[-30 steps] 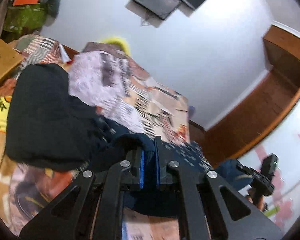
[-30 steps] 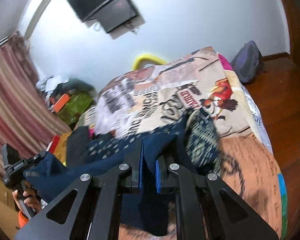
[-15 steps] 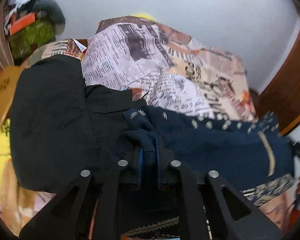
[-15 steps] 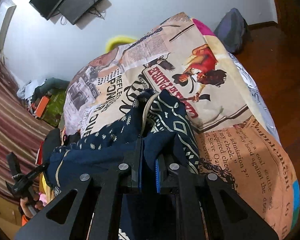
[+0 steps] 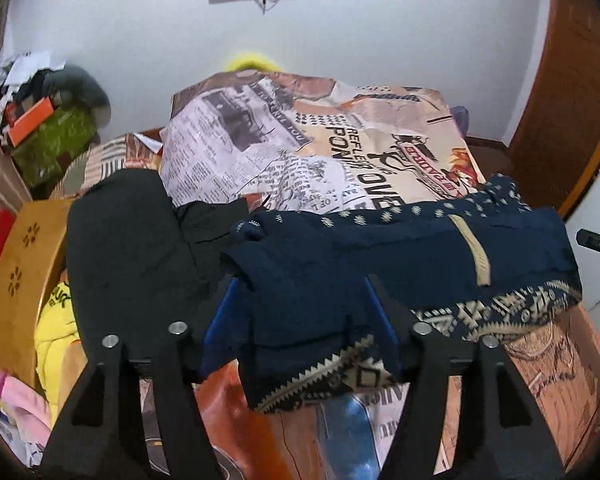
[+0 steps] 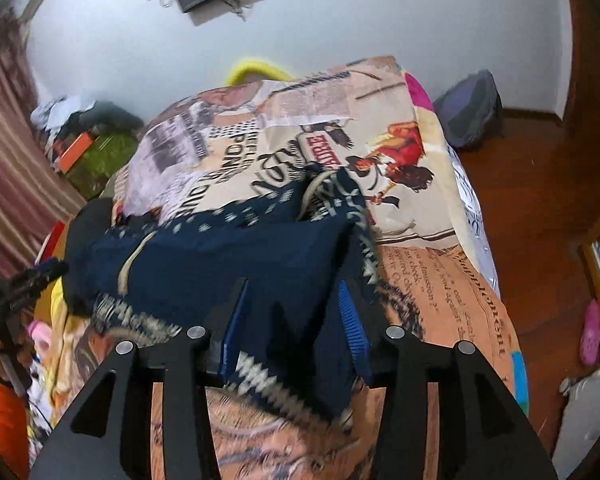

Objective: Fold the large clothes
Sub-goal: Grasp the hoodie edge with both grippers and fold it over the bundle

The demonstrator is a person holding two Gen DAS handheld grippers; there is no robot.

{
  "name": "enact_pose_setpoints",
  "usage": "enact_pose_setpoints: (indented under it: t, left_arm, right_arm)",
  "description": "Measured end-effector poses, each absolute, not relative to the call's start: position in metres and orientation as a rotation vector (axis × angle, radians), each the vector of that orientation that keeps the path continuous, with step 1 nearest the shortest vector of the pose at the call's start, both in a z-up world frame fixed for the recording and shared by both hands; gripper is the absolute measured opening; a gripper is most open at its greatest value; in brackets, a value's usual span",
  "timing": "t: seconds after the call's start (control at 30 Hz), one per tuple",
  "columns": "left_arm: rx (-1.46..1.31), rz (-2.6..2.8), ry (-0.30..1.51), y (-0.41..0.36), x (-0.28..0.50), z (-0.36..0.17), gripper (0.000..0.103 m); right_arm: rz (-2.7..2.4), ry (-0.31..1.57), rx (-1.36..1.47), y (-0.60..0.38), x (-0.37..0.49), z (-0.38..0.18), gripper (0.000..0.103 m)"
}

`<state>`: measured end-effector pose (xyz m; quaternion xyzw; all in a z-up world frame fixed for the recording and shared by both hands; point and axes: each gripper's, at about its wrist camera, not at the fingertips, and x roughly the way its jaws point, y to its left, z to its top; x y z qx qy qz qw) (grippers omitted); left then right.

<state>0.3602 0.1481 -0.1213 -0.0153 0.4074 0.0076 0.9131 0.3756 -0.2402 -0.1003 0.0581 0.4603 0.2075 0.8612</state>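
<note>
Both jaws just spread, releasing navy garment (image 5: pixel 380 256) onto bed (image 5: pixel 380 168), black clothing (image 5: pixel 128 240) beside it

wrist views, angled down, sharing bed (image 5: pixel 380 152)

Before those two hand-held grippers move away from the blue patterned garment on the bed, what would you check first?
1. Left hand-held gripper has just been opening; pads off cloth: ok.
2. Right hand-held gripper has just been opening; cloth lies loose between the pads: ok.
3. Blue garment lying on the bedspread: ok.
4. Fold neat, edges aligned: not ok, bunched.
5. Clear of the black garment: not ok, they overlap.
</note>
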Motion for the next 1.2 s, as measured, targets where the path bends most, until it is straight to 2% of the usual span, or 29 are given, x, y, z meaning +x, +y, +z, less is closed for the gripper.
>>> enact_pose_setpoints:
  t: [0.07, 0.13, 0.5, 0.57, 0.63, 0.83, 1.07, 1.2]
  left_arm:
    - [-0.008, 0.016, 0.836, 0.142, 0.355, -0.123, 0.066]
    - [0.014, 0.007, 0.843, 0.136, 0.350, -0.128, 0.068]
    - [0.064, 0.104, 0.972, 0.128, 0.364, -0.197, 0.068]
    - [0.077, 0.118, 0.965, 0.127, 0.371, -0.199, 0.068]
    - [0.085, 0.123, 0.946, 0.126, 0.378, -0.197, 0.068]
    - [0.022, 0.126, 0.903, 0.136, 0.416, -0.179, 0.068]
    - [0.011, 0.154, 0.890, 0.150, 0.484, -0.158, 0.068]
    - [-0.014, 0.197, 0.852, 0.159, 0.509, -0.135, 0.068]
  right_arm:
    - [0.455, 0.969, 0.092, -0.232, 0.364, -0.097, 0.047]
    - [0.467, 0.978, 0.076, -0.224, 0.360, -0.099, 0.058]
    - [0.354, 1.038, -0.167, -0.168, 0.364, -0.143, 0.060]
    - [0.330, 1.031, -0.195, -0.163, 0.368, -0.148, 0.063]
    - [0.318, 1.004, -0.248, -0.155, 0.371, -0.149, 0.068]
    - [0.321, 0.931, -0.331, -0.135, 0.396, -0.141, 0.069]
    - [0.334, 0.997, -0.137, -0.147, 0.469, -0.126, 0.069]
    - [0.334, 0.968, -0.013, -0.159, 0.489, -0.104, 0.069]
